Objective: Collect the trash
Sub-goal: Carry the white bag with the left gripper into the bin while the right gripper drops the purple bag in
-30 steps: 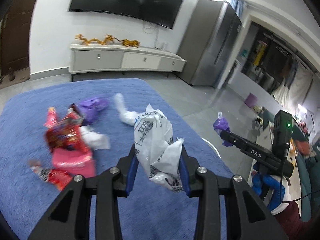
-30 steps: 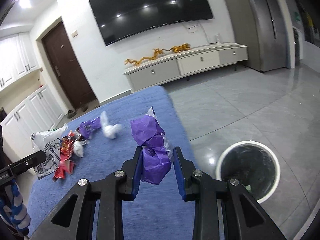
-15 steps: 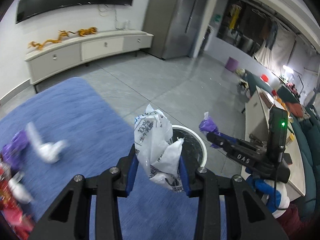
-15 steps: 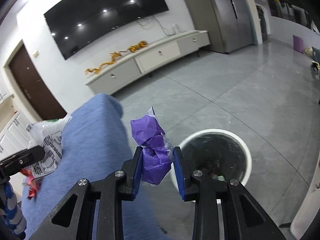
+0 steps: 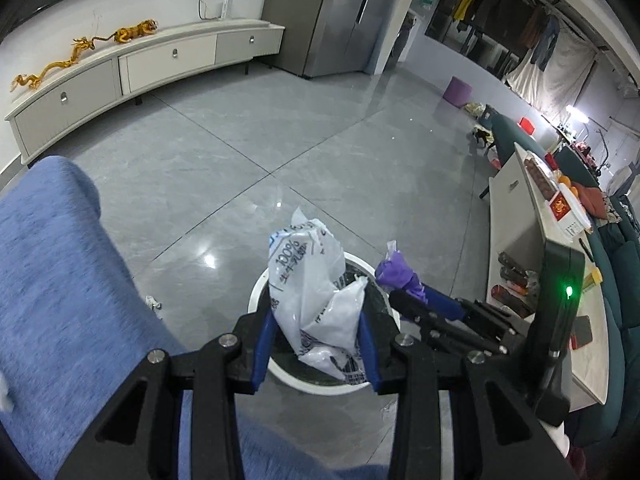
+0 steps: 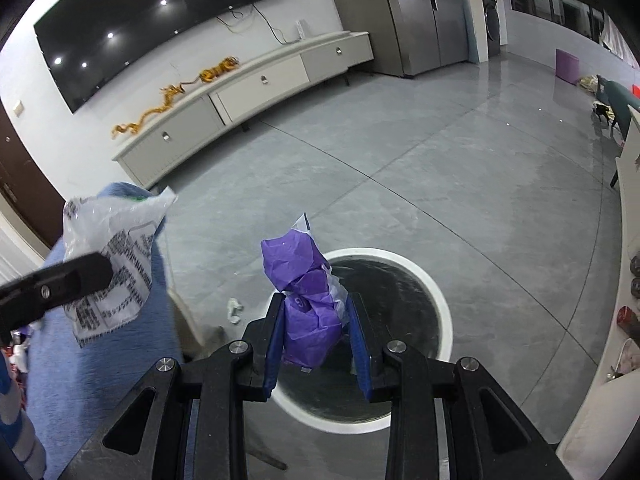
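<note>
Left tool: black frame, blue pads, clamped on a crumpled white plastic bag with grey print; bag held up over the near rim of a round white-rimmed waste bin with a dark inside standing on the grey tiled floor.
Right tool: same build, blue pads pressed on a crumpled purple paper wad with a clear plastic scrap; wad held above the bin's left edge; seen from the left wrist camera, the wad and this tool sit just right of the white bag.
Blue cloth-covered table: at the left, beside the bin.
Small white scrap: on the floor between table and bin.
Long white low cabinet: by the far wall, bearing golden dragon figures.
</note>
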`<state>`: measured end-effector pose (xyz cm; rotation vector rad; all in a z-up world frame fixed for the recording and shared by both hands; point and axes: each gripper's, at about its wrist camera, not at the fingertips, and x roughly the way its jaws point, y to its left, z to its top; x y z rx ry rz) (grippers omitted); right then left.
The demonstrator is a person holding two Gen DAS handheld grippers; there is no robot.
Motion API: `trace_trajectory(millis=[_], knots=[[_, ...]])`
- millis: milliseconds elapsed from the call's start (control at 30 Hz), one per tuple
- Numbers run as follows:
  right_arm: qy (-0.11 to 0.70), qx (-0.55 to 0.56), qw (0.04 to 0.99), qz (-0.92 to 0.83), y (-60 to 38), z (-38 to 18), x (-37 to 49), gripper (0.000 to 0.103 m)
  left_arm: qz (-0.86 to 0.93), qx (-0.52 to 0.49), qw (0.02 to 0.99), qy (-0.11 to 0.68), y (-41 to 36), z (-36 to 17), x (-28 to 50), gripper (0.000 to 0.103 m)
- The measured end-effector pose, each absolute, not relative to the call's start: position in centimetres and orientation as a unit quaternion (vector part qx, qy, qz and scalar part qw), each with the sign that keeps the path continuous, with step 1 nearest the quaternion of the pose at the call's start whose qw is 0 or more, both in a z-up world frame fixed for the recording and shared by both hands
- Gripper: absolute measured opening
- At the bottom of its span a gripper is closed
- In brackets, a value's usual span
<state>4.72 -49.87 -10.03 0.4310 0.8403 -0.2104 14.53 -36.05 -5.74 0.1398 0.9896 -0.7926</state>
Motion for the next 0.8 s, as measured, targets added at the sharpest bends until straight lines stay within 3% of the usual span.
trace_trajectory(millis=[200, 233, 300, 367, 800], knots=[[0.419, 0.2, 0.88, -0.103, -50.7, -11.8, 6.0, 0.033, -0.364, 0.069, 0.798, 0.475, -40.1, -7.2, 15.8, 0.037], [0.422, 0.2, 0.878, -0.105, -50.9, -12.1, 6.1, 0.036, -0.365, 0.067, 0.795, 0.479, -40.5, -7.5, 16.0, 0.04], [0.427, 0.2, 0.874, -0.116, -51.4, -12.7, 6.2, 0.052, -0.364, 0.061, 0.794, 0.484, -41.1, -7.9, 16.2, 0.053], [0.428, 0.201, 0.872, -0.124, -52.0, -12.9, 5.9, 0.055, -0.363, 0.047, 0.792, 0.488, -41.5, -8.2, 16.5, 0.061], [0.421, 0.222, 0.868, -0.144, -52.5, -11.8, 3.5, 0.055, -0.35, 0.038, 0.81, 0.47, -39.0, -7.3, 15.1, 0.062]])
